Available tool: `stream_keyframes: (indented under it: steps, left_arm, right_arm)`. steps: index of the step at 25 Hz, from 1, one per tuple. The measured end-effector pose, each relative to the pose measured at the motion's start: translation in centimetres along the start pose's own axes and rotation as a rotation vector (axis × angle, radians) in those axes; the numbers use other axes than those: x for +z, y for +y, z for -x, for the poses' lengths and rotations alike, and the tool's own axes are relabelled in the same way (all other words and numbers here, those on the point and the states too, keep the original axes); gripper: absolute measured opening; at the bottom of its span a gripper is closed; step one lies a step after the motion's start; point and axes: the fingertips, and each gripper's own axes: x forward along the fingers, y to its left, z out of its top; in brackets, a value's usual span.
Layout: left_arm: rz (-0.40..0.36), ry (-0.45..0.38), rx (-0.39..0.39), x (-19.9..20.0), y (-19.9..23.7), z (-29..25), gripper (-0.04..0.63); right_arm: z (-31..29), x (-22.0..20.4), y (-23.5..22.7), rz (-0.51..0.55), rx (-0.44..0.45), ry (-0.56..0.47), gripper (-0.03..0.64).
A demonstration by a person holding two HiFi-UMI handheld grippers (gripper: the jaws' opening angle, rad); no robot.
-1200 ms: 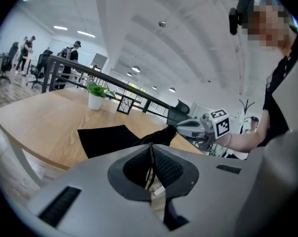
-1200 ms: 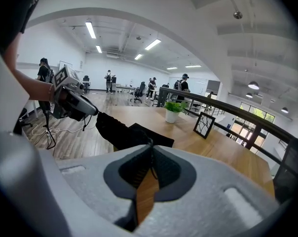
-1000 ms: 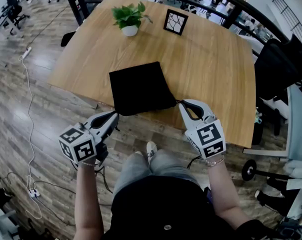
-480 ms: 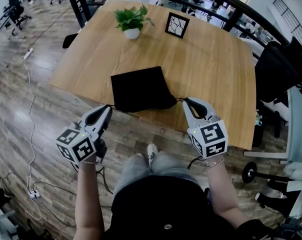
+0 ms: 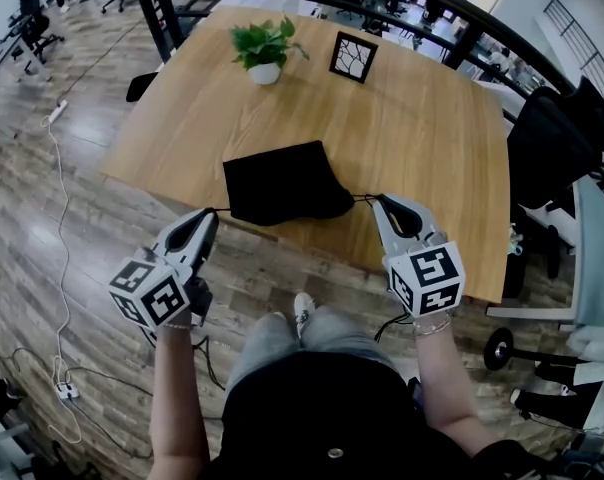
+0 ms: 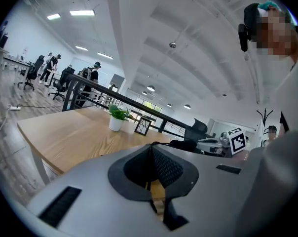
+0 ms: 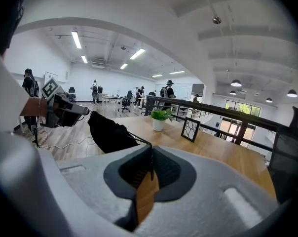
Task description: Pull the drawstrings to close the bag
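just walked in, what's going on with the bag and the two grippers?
A person is cinching a black bag that lies at the near edge of the wooden table. The left gripper is shut on the left drawstring and the right gripper on the right drawstring. Both cords run outward, stretched. The bag's near edge looks bunched.

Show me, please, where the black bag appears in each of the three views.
Head view: the black bag lies at the middle of the picture.
Left gripper view: the bag is a low dark shape just right of centre, past the claw.
Right gripper view: the bag sits left of centre.
Shared landmark: the potted plant, beyond the bag in all three.
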Motion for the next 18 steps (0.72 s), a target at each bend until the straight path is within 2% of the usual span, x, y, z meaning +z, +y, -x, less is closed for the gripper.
stream_keyframes:
  steps: [18]
  left_arm:
    - [0.007, -0.070, 0.057, 1.9, 1.2, 0.7, 0.014]
  right_arm:
    - [0.6, 1.3, -1.9, -0.045, -0.025, -0.046, 0.012]
